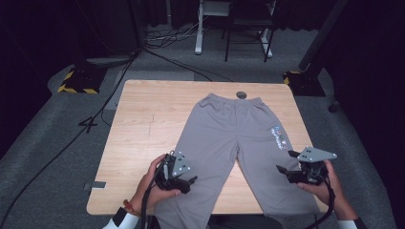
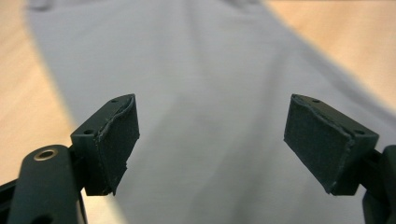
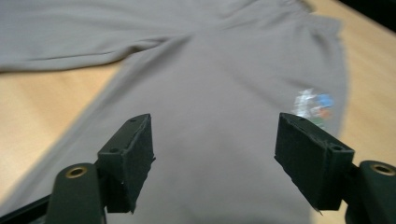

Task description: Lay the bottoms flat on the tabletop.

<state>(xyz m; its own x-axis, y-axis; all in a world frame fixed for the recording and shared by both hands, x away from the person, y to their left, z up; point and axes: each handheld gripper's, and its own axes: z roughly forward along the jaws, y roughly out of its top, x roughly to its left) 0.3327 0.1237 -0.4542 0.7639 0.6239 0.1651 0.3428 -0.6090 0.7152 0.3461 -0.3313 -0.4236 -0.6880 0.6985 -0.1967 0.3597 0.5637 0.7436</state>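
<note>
Sweatpants (image 1: 224,138): soft grey knit, lying flat on the wooden table (image 1: 143,124), waistband at the far edge, 2 legs running toward the person and hanging over the near edge; small colourful print (image 1: 281,137) on 1 hip.
Left gripper (image 1: 191,182): hovering over the left leg, jaws spread wide, gripping nothing.
Right gripper (image 1: 282,170): hovering at the right leg's outer edge, jaws gaping, empty.
Pads (image 2: 116,135): flat, dark, rubbery rectangles.

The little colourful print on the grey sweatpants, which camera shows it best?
The right gripper view: the print sits large on the grey sweatpants, though blurred. The high view shows it sharper but tiny, on the leg near the right gripper. The left gripper view looks along plain grey fabric.
</note>
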